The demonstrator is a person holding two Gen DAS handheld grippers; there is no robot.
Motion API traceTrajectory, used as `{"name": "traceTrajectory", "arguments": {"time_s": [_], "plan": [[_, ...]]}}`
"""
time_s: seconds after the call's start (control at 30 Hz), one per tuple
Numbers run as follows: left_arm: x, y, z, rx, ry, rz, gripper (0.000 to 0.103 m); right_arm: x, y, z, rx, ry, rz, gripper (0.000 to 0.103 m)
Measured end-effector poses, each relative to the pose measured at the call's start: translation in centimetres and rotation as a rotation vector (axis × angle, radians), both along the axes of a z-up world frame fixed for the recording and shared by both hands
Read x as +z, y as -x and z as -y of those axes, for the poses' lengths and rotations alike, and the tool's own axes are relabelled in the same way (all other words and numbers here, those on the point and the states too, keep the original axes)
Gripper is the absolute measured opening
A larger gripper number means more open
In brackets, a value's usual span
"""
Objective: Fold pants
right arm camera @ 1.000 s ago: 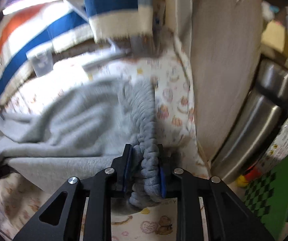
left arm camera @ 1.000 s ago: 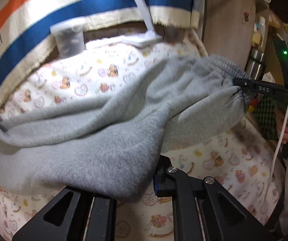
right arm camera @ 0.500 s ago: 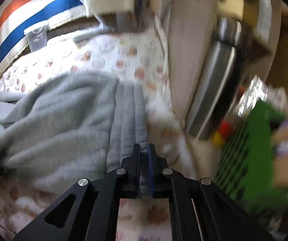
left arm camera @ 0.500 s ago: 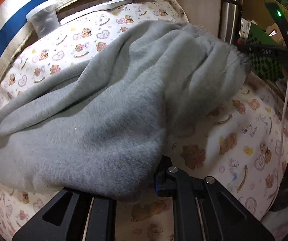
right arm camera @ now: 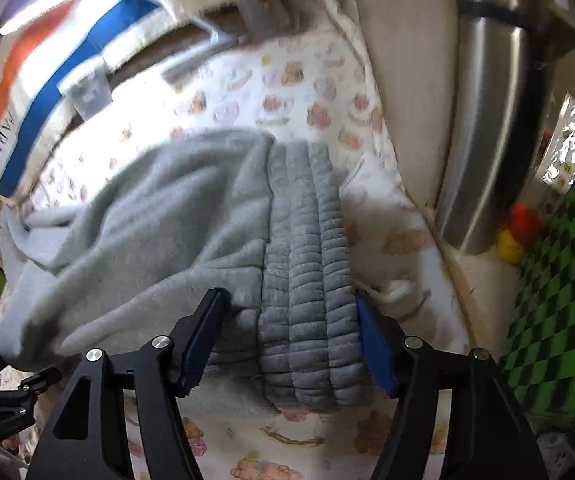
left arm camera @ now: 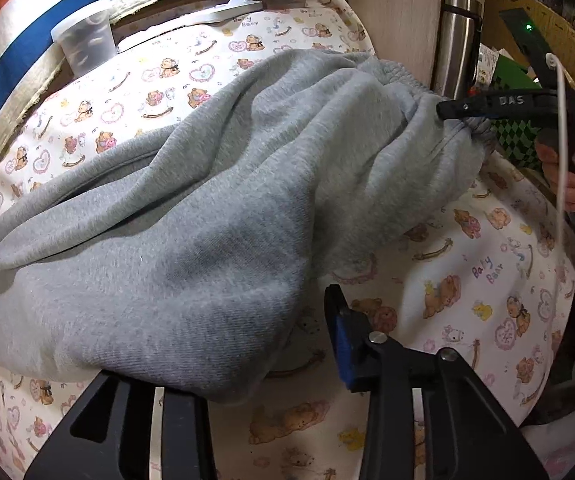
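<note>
1. The grey pants (left arm camera: 191, 216) lie bunched on the bench (left arm camera: 487, 280), one layer folded over another, the ribbed waistband (right arm camera: 307, 280) towards the right edge.
2. The right tongs (right arm camera: 287, 344) have just been opening. Their blue pads stand either side of the waistband without pinching it, so I judge the fold has been laid down and is being let go.
3. The left tongs (left arm camera: 247, 360) have also just been opening. The right pad stands clear of the cloth, while the other finger is buried under the hem, so the grip looks released.
4. A person's hand (left arm camera: 567, 168) holds the right tool's handle.
5. The bench wears a cloth printed with bears and hearts. Behind it hangs a striped towel (left arm camera: 27, 52), with a clear plastic cup (left arm camera: 85, 42) and a white lamp base at the back, and a steel flask (right arm camera: 487, 120) to the right.
</note>
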State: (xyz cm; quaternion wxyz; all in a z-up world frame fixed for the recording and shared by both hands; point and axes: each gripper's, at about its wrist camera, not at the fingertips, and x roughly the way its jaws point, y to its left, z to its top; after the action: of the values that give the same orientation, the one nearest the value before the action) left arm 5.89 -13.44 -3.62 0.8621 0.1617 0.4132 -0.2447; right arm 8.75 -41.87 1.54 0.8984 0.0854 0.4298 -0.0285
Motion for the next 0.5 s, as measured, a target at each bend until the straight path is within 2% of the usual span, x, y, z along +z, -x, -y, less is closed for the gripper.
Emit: {"name": "traceTrajectory", "arguments": {"time_s": [0.07,0.1,0.13,0.23,0.3,0.37,0.5], "plan": [[0.0,-0.1,0.0,0.008,0.004,-0.006,0.036,0.2,0.7,-0.4,-0.016,0.024,0.04,0.049],[0.1,-0.1,-0.1,0.013,0.005,-0.007,0.036,0.7,1.3,-0.6,-0.011,0.025,0.065,0.032],[0.2,-0.1,-0.2,0.016,0.007,-0.008,0.035,1.4,2.2,-0.8,-0.013,0.036,0.096,0.009],[0.4,-0.1,-0.4,0.02,0.016,-0.009,0.035,3.2,5.3,-1.5,0.011,0.025,0.156,0.008],[0.4,-0.1,-0.7,0.023,0.025,-0.018,0.035,3.4,7.2,-2.1,0.031,0.022,0.155,0.006],[0.4,0.0,-1.1,0.026,0.035,-0.026,0.035,2.9,9.2,-2.4,0.042,0.051,0.147,0.006],[0.6,0.3,-1.7,0.023,0.038,-0.027,0.033,0.5,11.4,-1.7,-0.013,0.16,0.102,0.006]]}}
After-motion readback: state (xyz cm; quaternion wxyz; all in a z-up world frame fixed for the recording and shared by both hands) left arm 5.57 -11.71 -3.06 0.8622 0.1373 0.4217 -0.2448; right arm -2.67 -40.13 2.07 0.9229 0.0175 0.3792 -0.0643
